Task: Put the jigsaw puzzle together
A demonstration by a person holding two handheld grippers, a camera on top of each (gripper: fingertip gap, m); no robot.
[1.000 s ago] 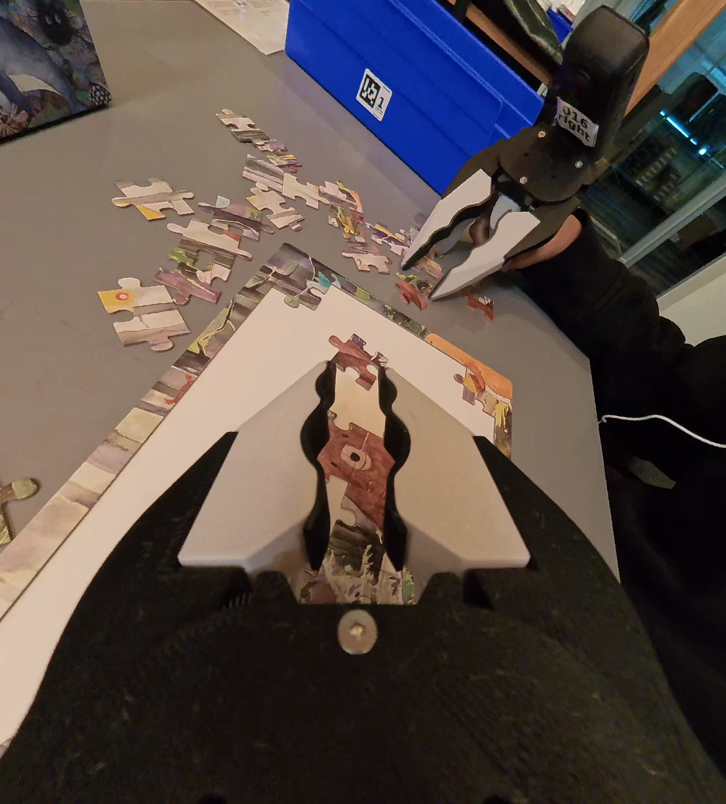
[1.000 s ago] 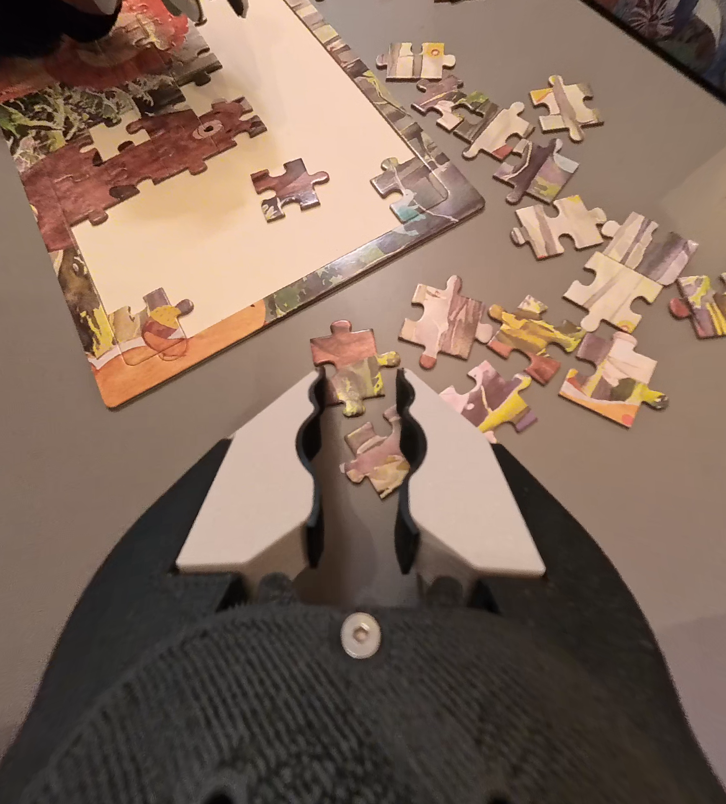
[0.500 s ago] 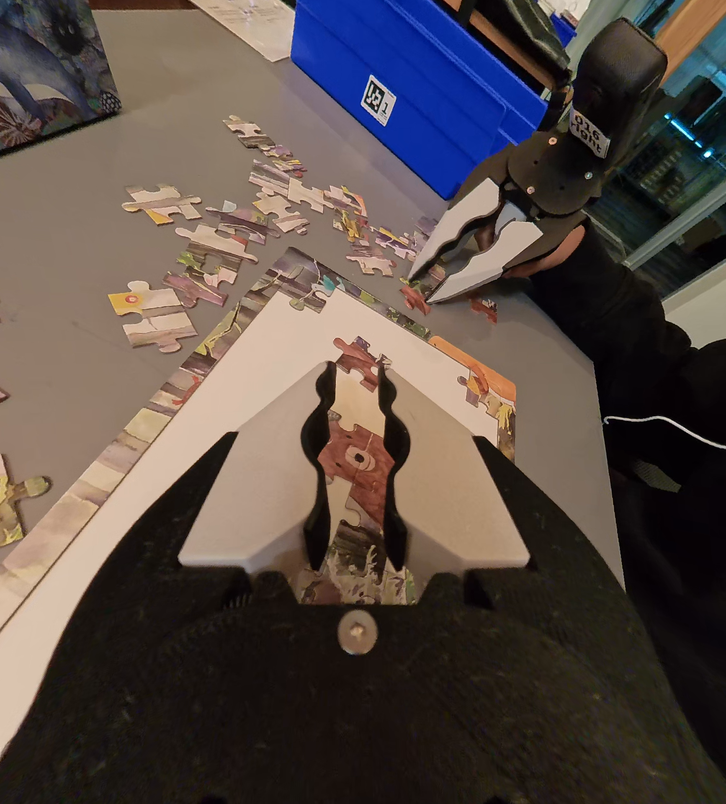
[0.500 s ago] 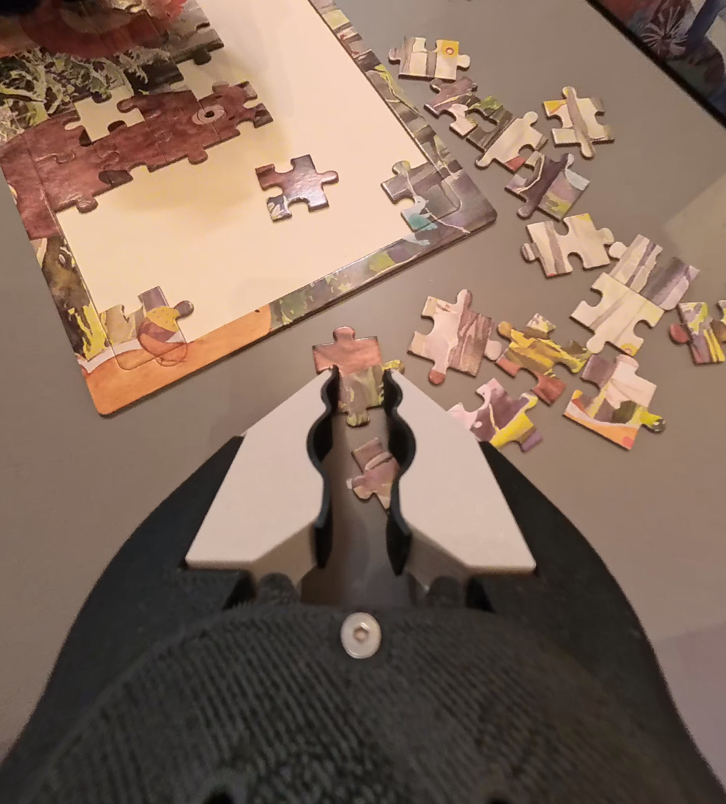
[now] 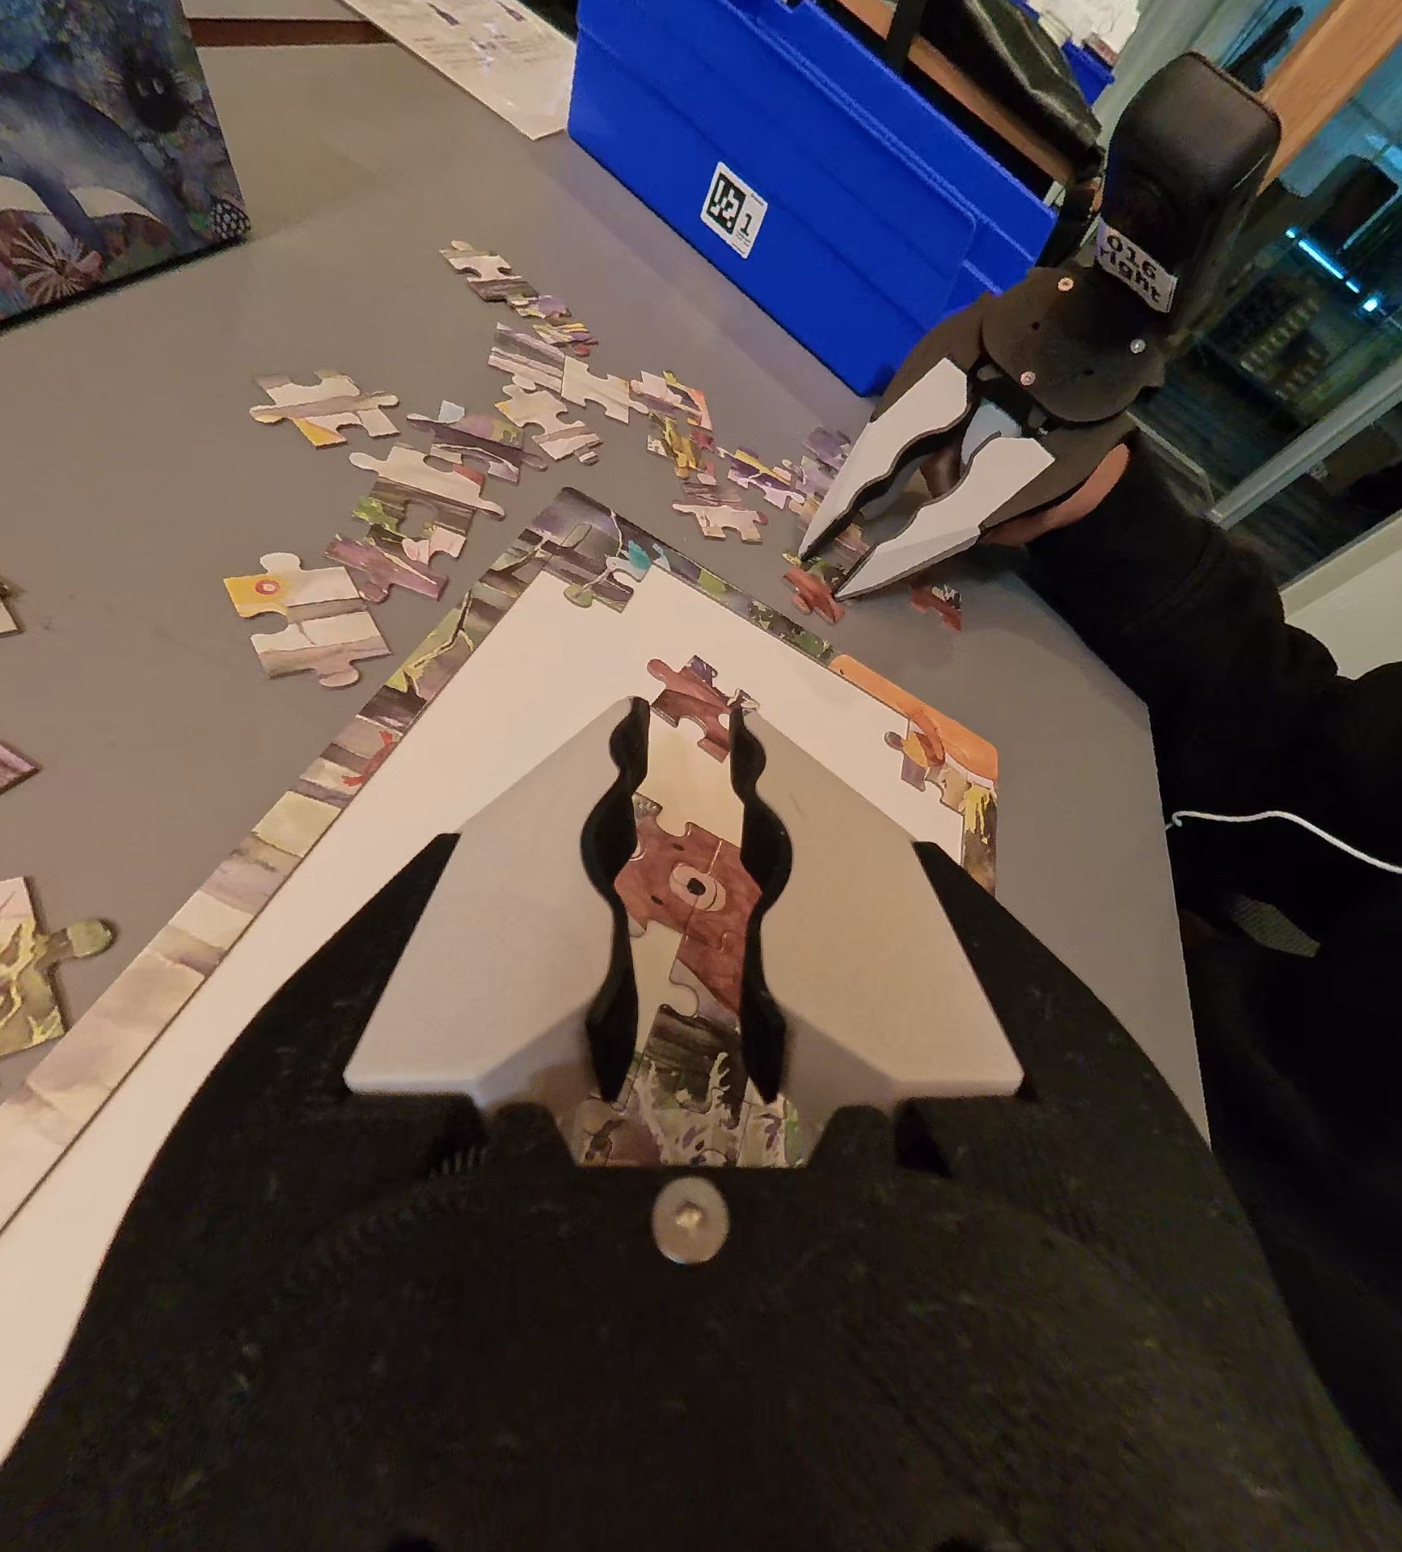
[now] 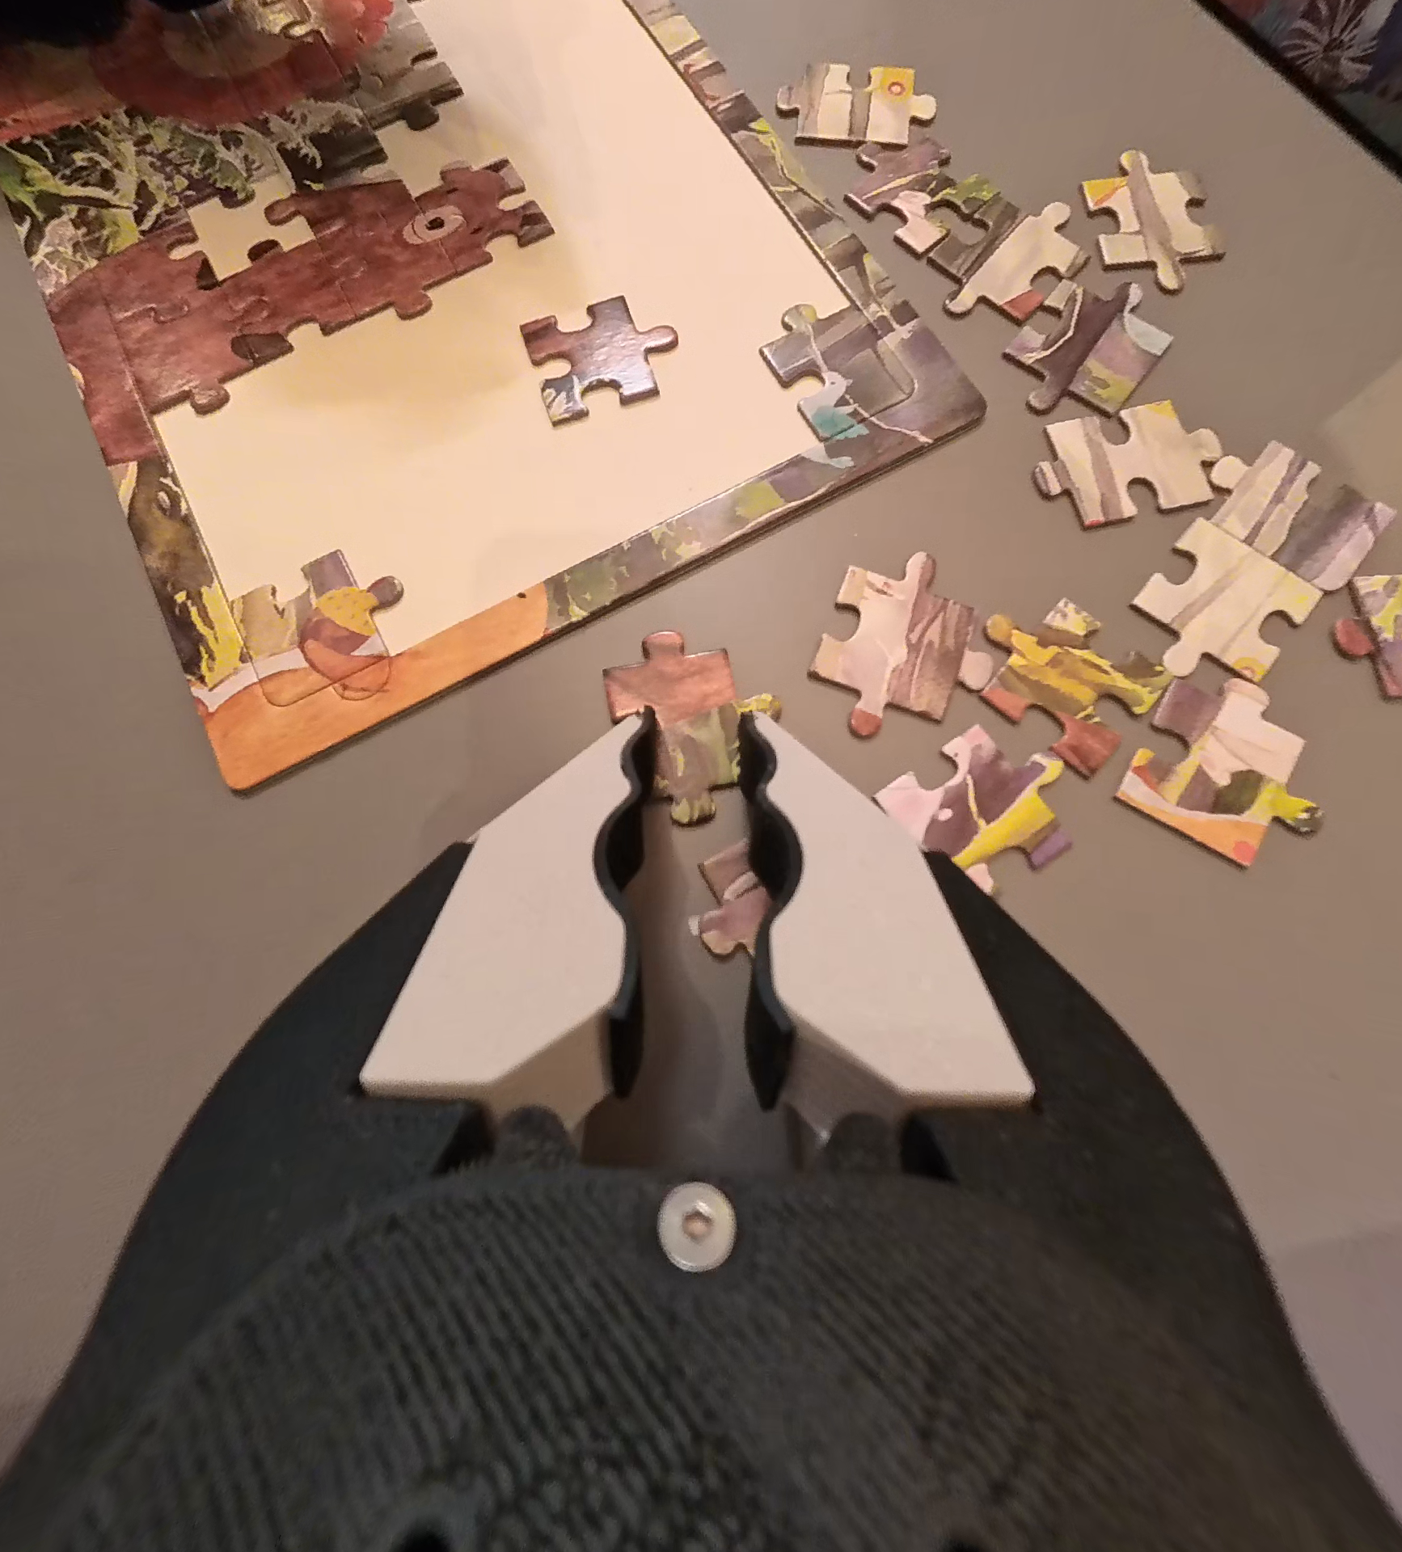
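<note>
The puzzle tray (image 6: 513, 470) lies on the grey table, with a brown bear section (image 6: 303, 277) fitted at its far left and one loose brown piece (image 6: 597, 353) on the bare board. My right gripper (image 6: 698, 726) is down at the table just off the tray's near edge. It is shut on a brown and green piece (image 6: 668, 684) that still touches the table. It also shows in the left wrist view (image 5: 836, 575). My left gripper (image 5: 689, 714) hovers over the tray (image 5: 471, 798), slightly open and empty, above the bear section (image 5: 689, 890).
Several loose pieces (image 6: 899, 638) are scattered on the table right of the tray, and one piece (image 6: 731, 899) lies under my right gripper. A blue crate (image 5: 765, 126) stands at the table's far edge. The puzzle box (image 5: 51, 168) stands at the far left. My right fingertips sit around 15 cm from my left ones. My left gripper is the nearer one to the bear section (image 5: 689, 890): about 6 cm, against 15 cm.
My right gripper moved forward over the brown and green piece and its jaws narrowed onto it. My left gripper stayed over the tray, shifting only slightly.
</note>
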